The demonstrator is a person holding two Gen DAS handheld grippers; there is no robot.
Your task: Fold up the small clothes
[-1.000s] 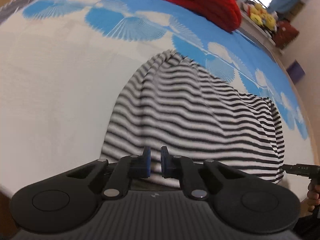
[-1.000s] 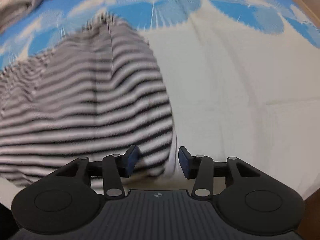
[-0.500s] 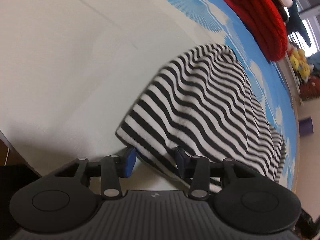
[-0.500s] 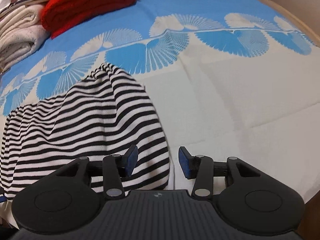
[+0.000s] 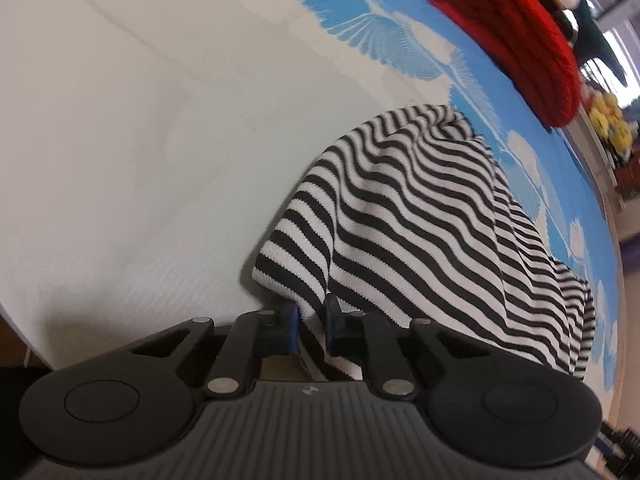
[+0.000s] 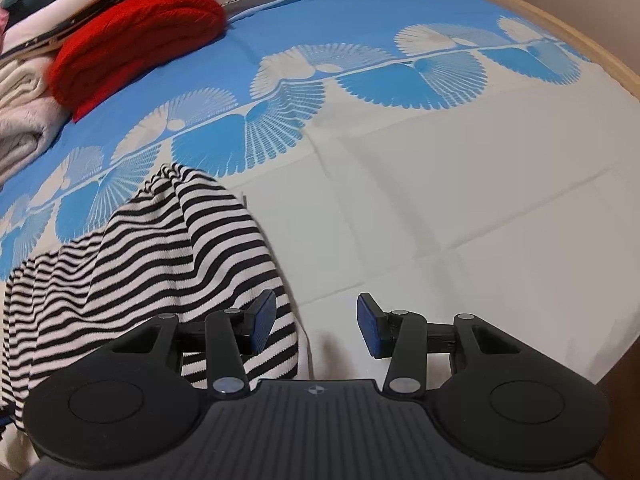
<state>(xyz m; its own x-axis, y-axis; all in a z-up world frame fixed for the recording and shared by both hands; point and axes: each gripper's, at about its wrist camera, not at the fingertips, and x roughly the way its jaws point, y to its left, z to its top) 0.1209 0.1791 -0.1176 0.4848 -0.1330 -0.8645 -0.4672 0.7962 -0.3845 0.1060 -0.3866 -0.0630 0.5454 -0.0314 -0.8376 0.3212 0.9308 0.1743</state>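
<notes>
A black-and-white striped garment point(image 5: 420, 216) lies bunched on a white and blue cloth point(image 5: 140, 128). My left gripper point(image 5: 311, 322) is shut on the garment's near hem corner, with striped fabric pinched between the blue pads. In the right wrist view the same garment point(image 6: 160, 248) lies at the left. My right gripper point(image 6: 316, 322) is open and empty; its left fingertip point(image 6: 264, 316) hovers over the garment's right edge, its right one over bare white cloth.
A folded red knit point(image 6: 136, 36) and a stack of pale folded clothes point(image 6: 24, 112) sit at the far end. The red knit also shows in the left wrist view point(image 5: 516, 36). A wooden edge point(image 6: 592, 44) borders the surface on the right.
My left gripper opened, swung to the garment's left hem corner and closed on it. My right gripper stayed open and drew back from the garment.
</notes>
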